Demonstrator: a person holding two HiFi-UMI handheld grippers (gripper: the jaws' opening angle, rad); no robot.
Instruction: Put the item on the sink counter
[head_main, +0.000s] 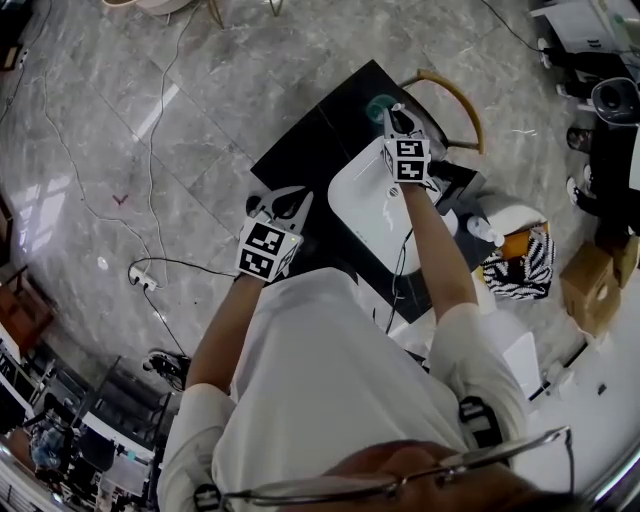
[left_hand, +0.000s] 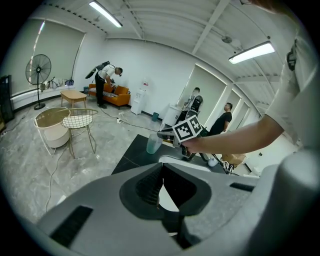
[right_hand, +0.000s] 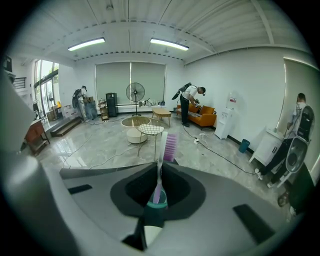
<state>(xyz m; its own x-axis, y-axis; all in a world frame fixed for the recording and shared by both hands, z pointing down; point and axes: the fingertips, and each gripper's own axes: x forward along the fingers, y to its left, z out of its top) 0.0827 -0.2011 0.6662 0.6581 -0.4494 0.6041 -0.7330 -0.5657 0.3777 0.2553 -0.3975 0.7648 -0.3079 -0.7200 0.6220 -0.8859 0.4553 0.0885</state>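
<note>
The toothbrush (right_hand: 160, 156) is standing up through the right gripper (right_hand: 159, 169). Its fingers (right_hand: 117, 182) are pressing together on the thin, see-through lilac handle. The purple bristle head is poking out above the fingertips, and the lower end is running down toward a round teal cup (right_hand: 156, 198) just below. So the brush's long axis is lying roughly upright, crosswise to the tabletop (head_main: 305, 140).

I can't tell whether the handle's end is sitting inside the cup or only hanging over it. All this is happening at the far corner of the glossy black tabletop, just beyond the smooth white oval basin (head_main: 365, 205). The cup looks like frosted, translucent plastic.

I'd guess the coming move is turning on a short lowering and a release there, and the right hand is the one placed for it. The left gripper (head_main: 277, 207) is hovering near the near-left edge, well apart from the brush. Its fingers are closed on each other with nothing between them.
</note>
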